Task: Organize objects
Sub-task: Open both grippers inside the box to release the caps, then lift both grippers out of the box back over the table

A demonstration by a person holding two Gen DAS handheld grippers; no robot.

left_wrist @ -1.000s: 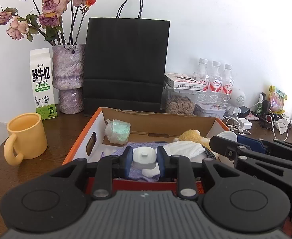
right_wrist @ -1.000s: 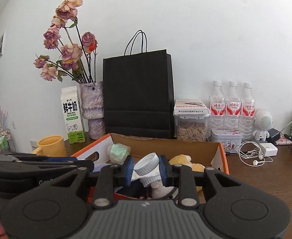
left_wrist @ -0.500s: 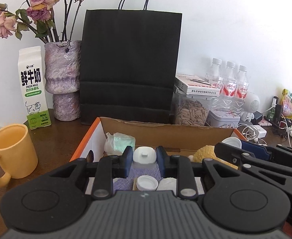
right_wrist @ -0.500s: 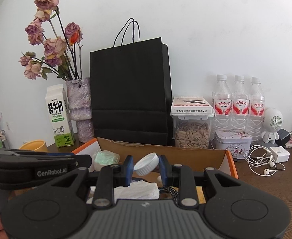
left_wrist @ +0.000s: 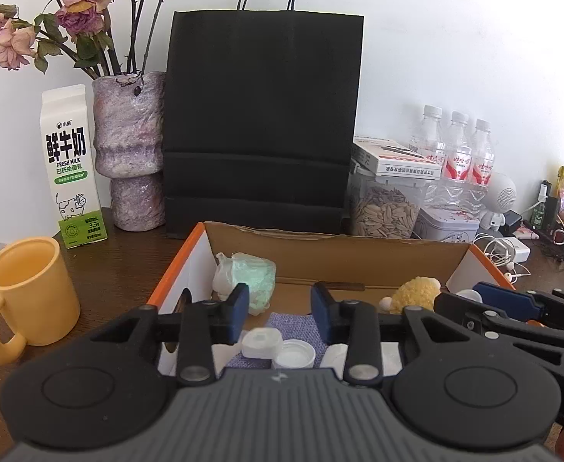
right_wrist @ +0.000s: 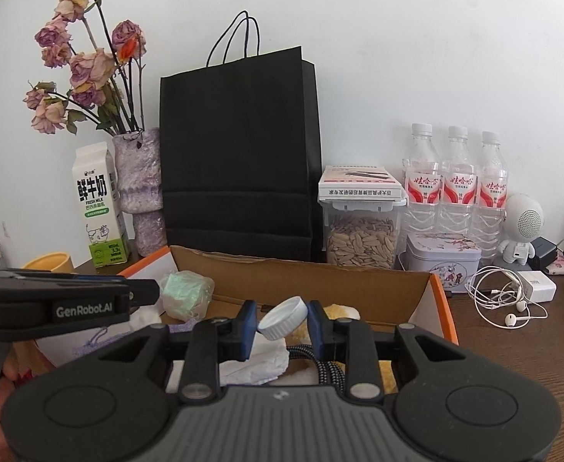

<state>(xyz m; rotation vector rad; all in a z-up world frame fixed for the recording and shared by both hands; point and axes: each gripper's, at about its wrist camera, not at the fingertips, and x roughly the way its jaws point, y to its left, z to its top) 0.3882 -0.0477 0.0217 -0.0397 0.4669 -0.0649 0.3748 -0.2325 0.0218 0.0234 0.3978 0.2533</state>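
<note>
Over the cardboard box (left_wrist: 320, 242), the left gripper (left_wrist: 280, 304) is seen with jaws just parted and nothing between them; a small white case (left_wrist: 261, 342) lies below on purple cloth (left_wrist: 291, 323) beside an upturned white lid (left_wrist: 294, 354). The right gripper (right_wrist: 280, 321) has jaws just widened, with a white cap (right_wrist: 283, 317) tilted between the pads; whether it is gripped cannot be told. A yellow mug (left_wrist: 27, 292) stands left of the box, with a black bag (left_wrist: 262, 123) behind.
</note>
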